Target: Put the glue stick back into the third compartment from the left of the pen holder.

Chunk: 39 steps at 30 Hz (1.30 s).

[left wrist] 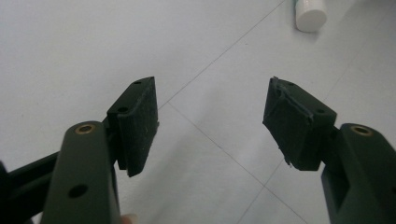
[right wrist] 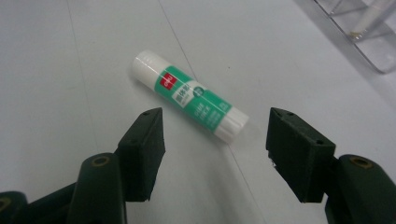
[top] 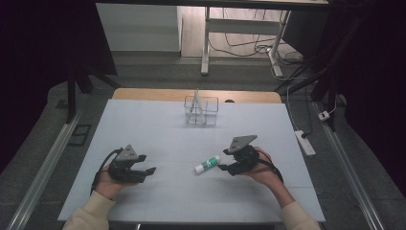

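Glue stick [top: 208,164] lying flat on the table [top: 158,129], just ahead of the spread jaws of the right gripper [top: 229,167].

It is seen in the right gripper view [right wrist: 187,95] lying slantwise beyond the pads, neither of which touches it; nothing is held. The left gripper [top: 147,171] is kept well to the left of the glue stick, its jaws also apart and empty. A clear organizer [top: 201,110] stands well beyond the glue stick. Being round and smooth, the glue stick could probably be nudged into a roll if one pad is brought against it first, or squeezed out sideways if the jaws are closed near its end.
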Each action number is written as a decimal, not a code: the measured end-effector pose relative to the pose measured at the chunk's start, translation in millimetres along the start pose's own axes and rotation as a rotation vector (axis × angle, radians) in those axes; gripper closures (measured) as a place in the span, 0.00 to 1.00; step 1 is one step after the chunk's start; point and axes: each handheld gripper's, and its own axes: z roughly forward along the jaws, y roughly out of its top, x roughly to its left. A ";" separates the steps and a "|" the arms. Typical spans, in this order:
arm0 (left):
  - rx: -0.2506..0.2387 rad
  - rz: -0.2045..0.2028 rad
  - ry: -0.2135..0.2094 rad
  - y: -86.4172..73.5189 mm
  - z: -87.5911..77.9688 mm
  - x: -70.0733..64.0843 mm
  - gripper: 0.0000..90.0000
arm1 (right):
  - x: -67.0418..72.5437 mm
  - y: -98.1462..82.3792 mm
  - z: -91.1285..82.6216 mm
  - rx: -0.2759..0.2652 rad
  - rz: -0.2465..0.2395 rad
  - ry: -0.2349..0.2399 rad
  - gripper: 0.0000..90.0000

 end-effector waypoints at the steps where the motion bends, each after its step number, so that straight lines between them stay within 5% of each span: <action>1: 0.001 0.000 0.000 -0.1 0.1 0.1 0.39 | 0.4 2.6 2.2 0.002 -0.009 0.005 0.40; 15: -0.003 0.005 0.003 -0.4 -0.5 0.0 0.39 | 6.6 29.4 26.4 0.081 -0.156 0.071 0.35; 39: -0.001 0.005 0.002 -1.5 -1.0 1.4 0.39 | 11.0 43.2 47.1 0.126 -0.267 0.133 0.34</action>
